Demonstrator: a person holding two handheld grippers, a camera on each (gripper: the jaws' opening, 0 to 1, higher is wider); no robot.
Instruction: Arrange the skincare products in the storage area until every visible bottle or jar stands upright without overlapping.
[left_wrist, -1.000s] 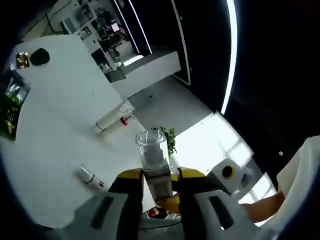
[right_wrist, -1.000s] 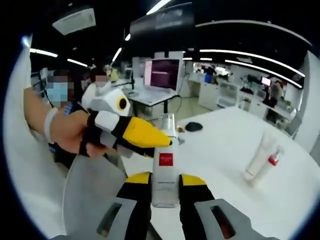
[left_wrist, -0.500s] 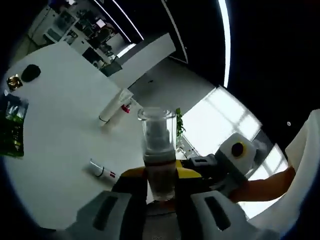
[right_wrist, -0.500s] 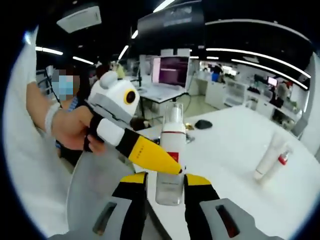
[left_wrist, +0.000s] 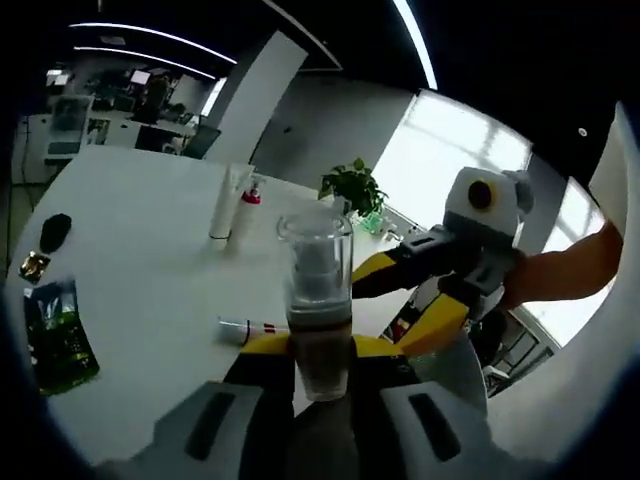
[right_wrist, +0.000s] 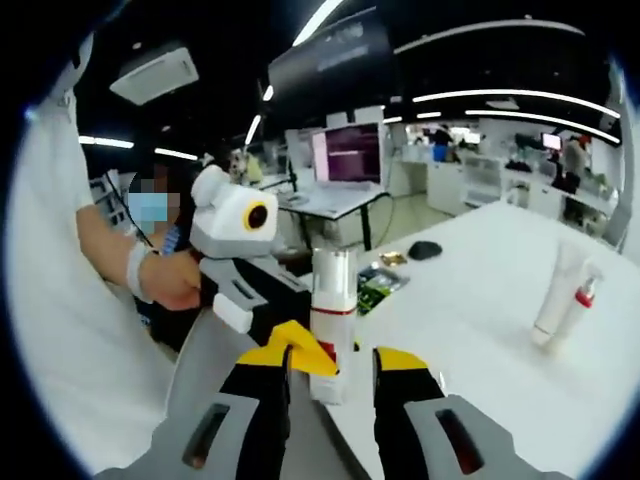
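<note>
In the left gripper view I record, from the left edge of the frame, a green packet (left_wrist: 58, 335) lying flat on the white table (left_wrist: 130, 260), with a small gold item (left_wrist: 33, 265) and a dark oval object (left_wrist: 54, 231) just above it. At upper centre-left a white tube (left_wrist: 225, 203) stands on the table with a small red-capped bottle (left_wrist: 247, 208) just beside it. A slim white tube with red print (left_wrist: 252, 329) lies flat at centre, partly behind the clear-capped bottle (left_wrist: 317, 300). That bottle is upright at frame centre, its lower body seated between the yellow-tipped jaws of my left gripper (left_wrist: 318, 372), which are closed against its sides. To the right, my right gripper (left_wrist: 425, 300) enters with its jaws spread and pointing toward the bottle; I cannot tell whether they touch it. A potted plant (left_wrist: 355, 186) sits behind, at upper centre. In the right gripper view, a person's hand (right_wrist: 175, 282) at left holds the left gripper (right_wrist: 290, 340), whose yellow tip meets the bottle (right_wrist: 331, 320) at lower centre. The bottle stands between the jaws of the right gripper (right_wrist: 333, 372), which are parted wider than the bottle; contact is not discernible. At right, the tube (right_wrist: 556, 295) and red-capped bottle (right_wrist: 580, 300) stand together on the table (right_wrist: 470, 300).
</note>
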